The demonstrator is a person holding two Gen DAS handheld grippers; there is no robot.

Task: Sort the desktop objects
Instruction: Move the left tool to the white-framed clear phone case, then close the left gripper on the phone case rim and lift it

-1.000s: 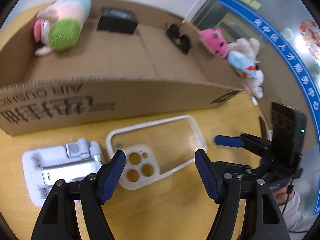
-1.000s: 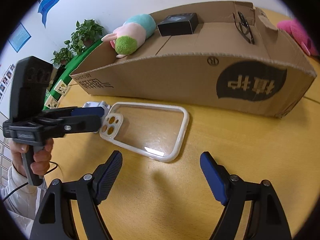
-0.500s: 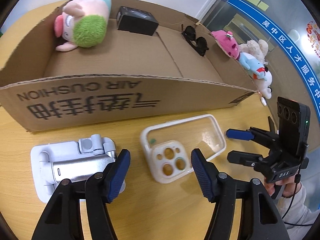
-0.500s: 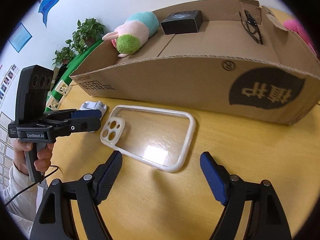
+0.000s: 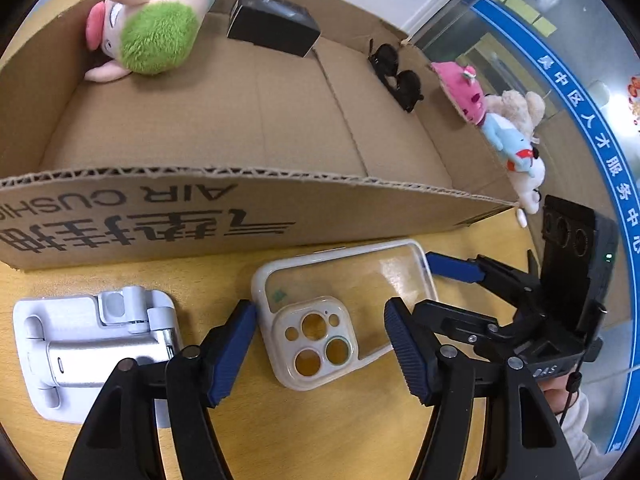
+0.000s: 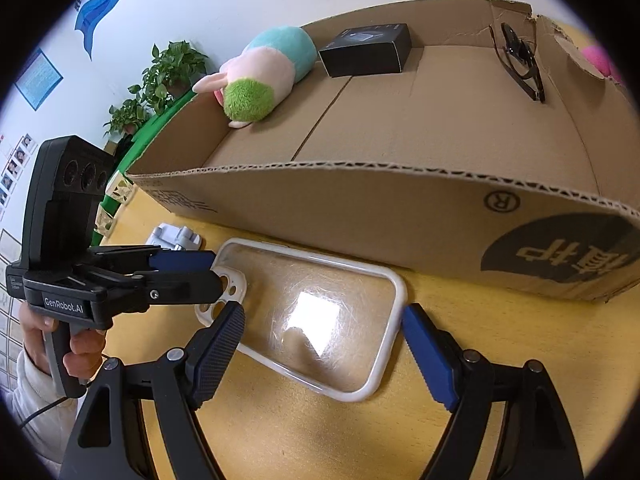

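The left gripper (image 5: 320,344) has its jaws apart, straddling the camera-cutout end of the clear, white-rimmed phone case (image 5: 340,312), which lies flat on the yellow wooden desk (image 5: 320,432) just in front of the open brown cardboard box (image 5: 240,208); the pads do not press it. The right gripper (image 6: 324,352) stands wide open around the case's other end, its right pad close beside the rim. Compared with a second ago, both grippers have closed in on the case, which has turned slightly
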